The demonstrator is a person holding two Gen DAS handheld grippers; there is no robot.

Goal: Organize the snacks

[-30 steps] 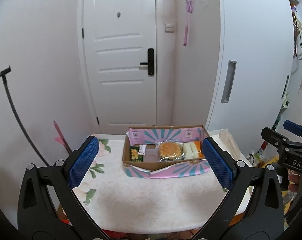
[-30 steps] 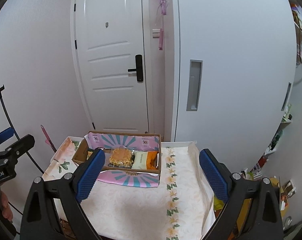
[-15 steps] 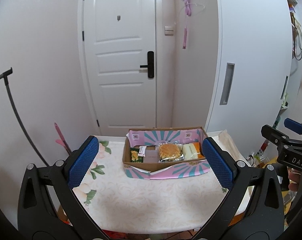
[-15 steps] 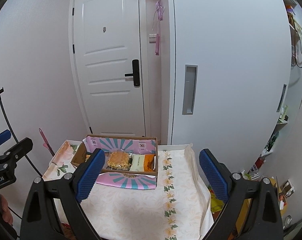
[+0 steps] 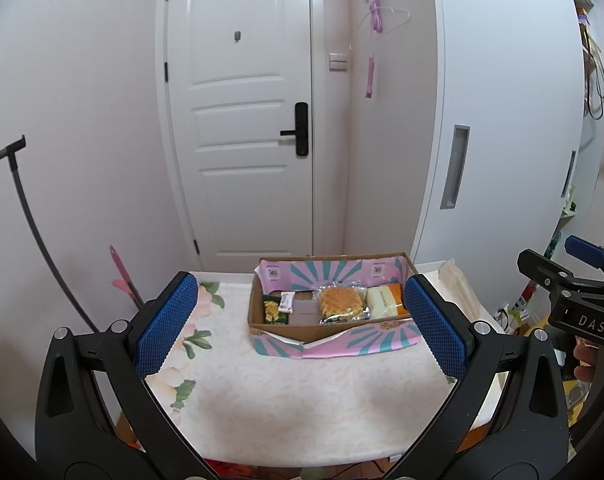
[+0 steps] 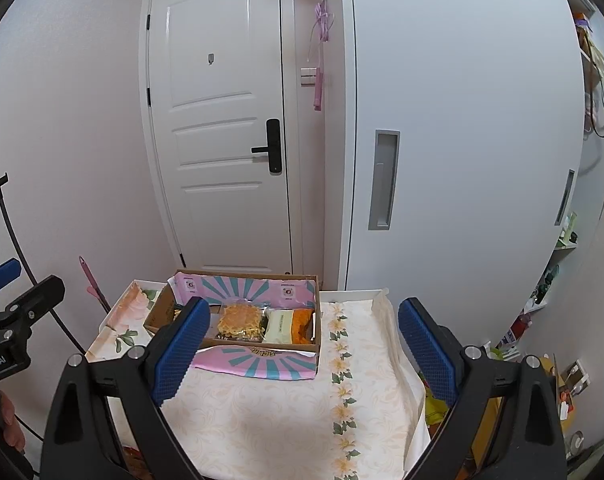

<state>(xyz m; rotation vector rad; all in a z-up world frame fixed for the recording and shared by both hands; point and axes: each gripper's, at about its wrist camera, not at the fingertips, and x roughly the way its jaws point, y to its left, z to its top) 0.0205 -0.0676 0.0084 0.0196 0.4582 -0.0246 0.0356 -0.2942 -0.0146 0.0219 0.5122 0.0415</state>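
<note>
- Left gripper (image 5: 302,322) fills the bottom of its view, blue pads spread wide and released, nothing between them.
- Right gripper (image 6: 303,346) sits low in its own frame, jaws likewise apart and empty; it also pokes in at the right edge of the left view.
- Below both, the table (image 5: 302,400) under a pale floral cloth, bare across the lower centre.
- Just past the fingertips, centre frame, the cardboard box (image 5: 286,330) with pink-and-teal flaps rests on the cloth.
- Inside it, side by side: a green packet (image 5: 273,310) at left, a waffle snack (image 5: 340,303) in the middle, a pale packet (image 5: 379,300) at right.
- Farthest back, upper centre, the white door (image 5: 242,120), shut.
</note>
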